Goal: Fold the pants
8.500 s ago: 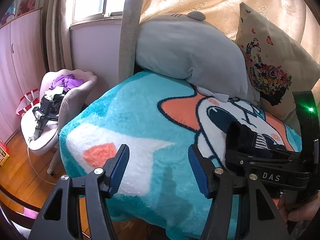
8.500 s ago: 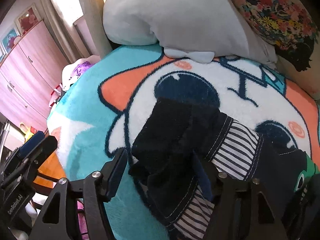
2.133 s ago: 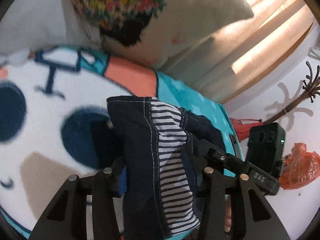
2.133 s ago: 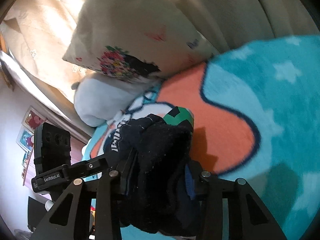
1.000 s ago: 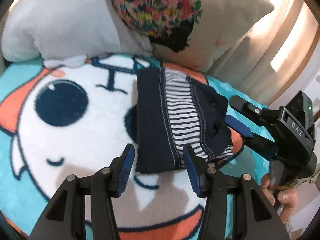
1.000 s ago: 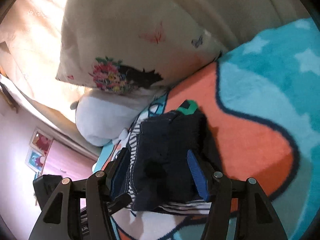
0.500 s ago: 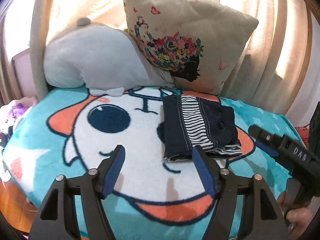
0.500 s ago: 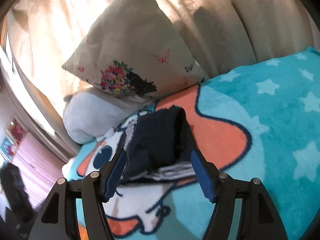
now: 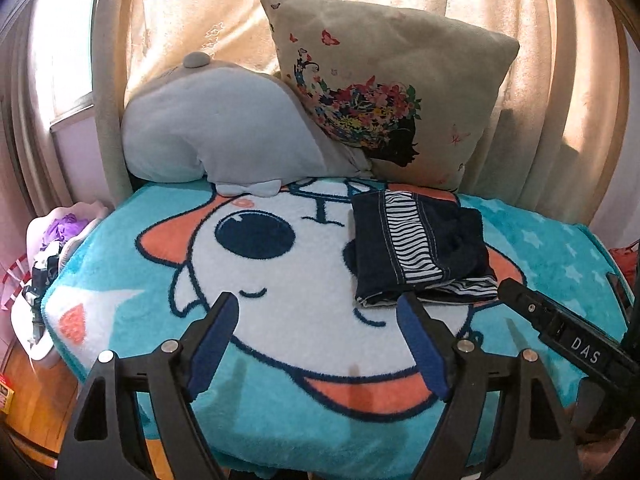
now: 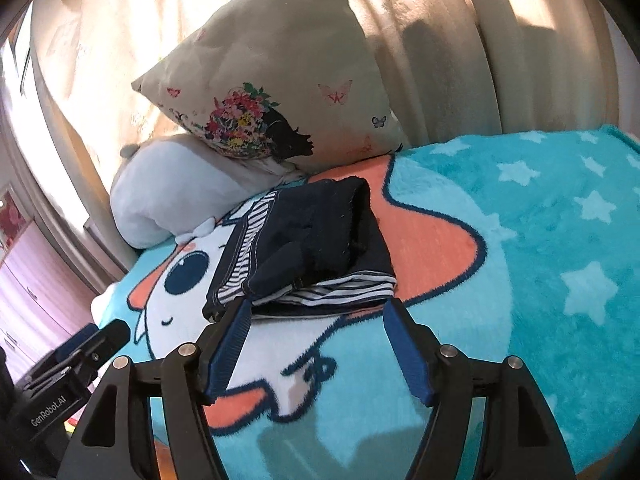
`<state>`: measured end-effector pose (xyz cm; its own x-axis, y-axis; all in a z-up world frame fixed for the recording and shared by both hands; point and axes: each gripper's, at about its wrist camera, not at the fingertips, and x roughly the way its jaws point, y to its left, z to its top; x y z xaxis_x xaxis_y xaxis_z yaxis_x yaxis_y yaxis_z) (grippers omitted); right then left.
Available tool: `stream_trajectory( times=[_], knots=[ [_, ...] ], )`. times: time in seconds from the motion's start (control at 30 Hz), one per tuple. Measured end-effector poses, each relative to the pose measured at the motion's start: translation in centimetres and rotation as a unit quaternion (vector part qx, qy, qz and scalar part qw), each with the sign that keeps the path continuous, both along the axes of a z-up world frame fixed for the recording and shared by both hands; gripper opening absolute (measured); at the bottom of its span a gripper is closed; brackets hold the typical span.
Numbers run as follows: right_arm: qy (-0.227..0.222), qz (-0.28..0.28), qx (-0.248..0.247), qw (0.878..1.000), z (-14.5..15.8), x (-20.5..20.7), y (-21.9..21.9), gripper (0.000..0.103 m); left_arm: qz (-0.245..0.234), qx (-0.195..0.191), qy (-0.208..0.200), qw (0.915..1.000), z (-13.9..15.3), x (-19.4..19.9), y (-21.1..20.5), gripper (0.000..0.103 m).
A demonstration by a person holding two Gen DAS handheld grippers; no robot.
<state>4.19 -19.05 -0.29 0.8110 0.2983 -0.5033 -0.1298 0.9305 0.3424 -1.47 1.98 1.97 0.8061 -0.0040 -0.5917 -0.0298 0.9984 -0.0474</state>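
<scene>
Hovering both spread, empty grippers, left (image 9: 316,344) and right (image 10: 318,344), just short of folded pants (image 9: 420,252), probably finishing, needing only retreat.

The left hand-held gripper (image 9: 316,344) hangs level with its jaws spread wide and nothing between them. The right hand-held gripper (image 10: 318,346) is likewise agape and empty, its body reaching in beside the left's.

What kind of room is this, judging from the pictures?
Most likely a bedroom at home. A fleece cartoon blanket covers what looks like a bed, a floral cushion and a grey plush pillow lean against beige curtains, and folded pants lie on top.
</scene>
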Motion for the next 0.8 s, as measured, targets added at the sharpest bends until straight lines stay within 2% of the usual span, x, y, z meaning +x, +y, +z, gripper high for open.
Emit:
stream_trajectory(
  times=[0.23,0.8],
  knots=[
    [-0.01,-0.001,-0.04,0.999,0.3,-0.6,1.5,0.075,0.003,0.003,0.002,1.0,-0.3,-0.1,0.1,0.082],
    [0.001,-0.003,-0.064,0.998,-0.5,0.3,2.4,0.075,0.003,-0.001,0.021,0.9998,-1.4,0.8,0.3,0.082]
  ],
)
